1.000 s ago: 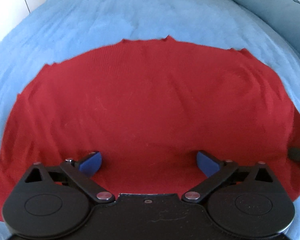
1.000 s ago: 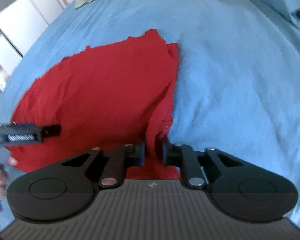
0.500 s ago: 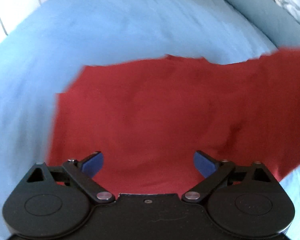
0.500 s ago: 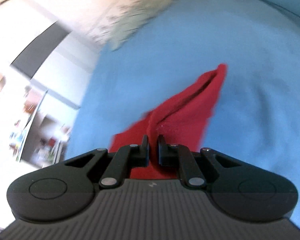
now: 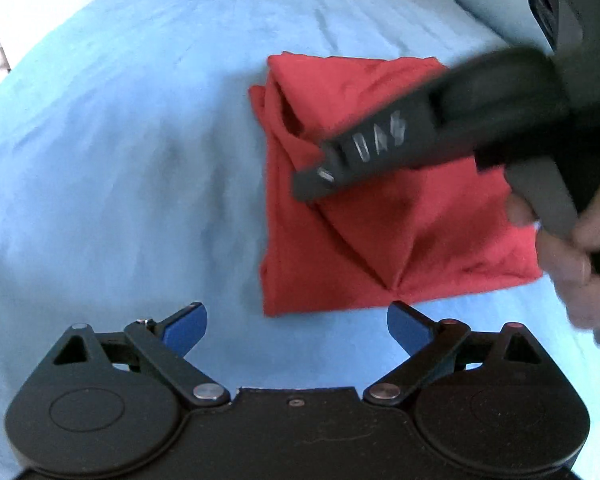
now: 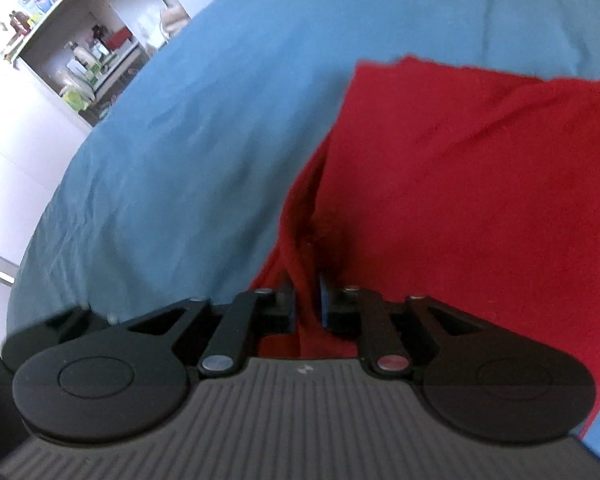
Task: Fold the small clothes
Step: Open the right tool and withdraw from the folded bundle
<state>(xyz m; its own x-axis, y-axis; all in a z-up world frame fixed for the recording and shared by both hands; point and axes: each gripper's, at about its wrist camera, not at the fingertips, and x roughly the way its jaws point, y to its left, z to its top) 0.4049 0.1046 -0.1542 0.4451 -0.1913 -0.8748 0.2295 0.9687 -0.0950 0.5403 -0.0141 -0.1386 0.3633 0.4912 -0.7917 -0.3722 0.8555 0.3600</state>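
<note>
Since a second ago the red garment (image 5: pixel 380 208), then spread wide, is folded over into a compact square. One garment, two grippers. Left gripper (image 5: pixel 296 326): jaws wide open, empty, garment just ahead on the blue bed (image 5: pixel 120 160). Right gripper (image 6: pixel 306 300): jaws opening, a fold of cloth between them. Its body crosses the left view over the garment. Shelves beyond, left.

Red garment (image 5: pixel 380 208) was spread flat and wide a second ago; I've swung its right edge across, so it's now doubled into a narrower stack on the bed (image 5: pixel 120 140). Right claw (image 6: pixel 307 300), clamped before, is opening with the fold still between its jaws. Left claw (image 5: pixel 296 326) backed off onto bare sheet.
</note>
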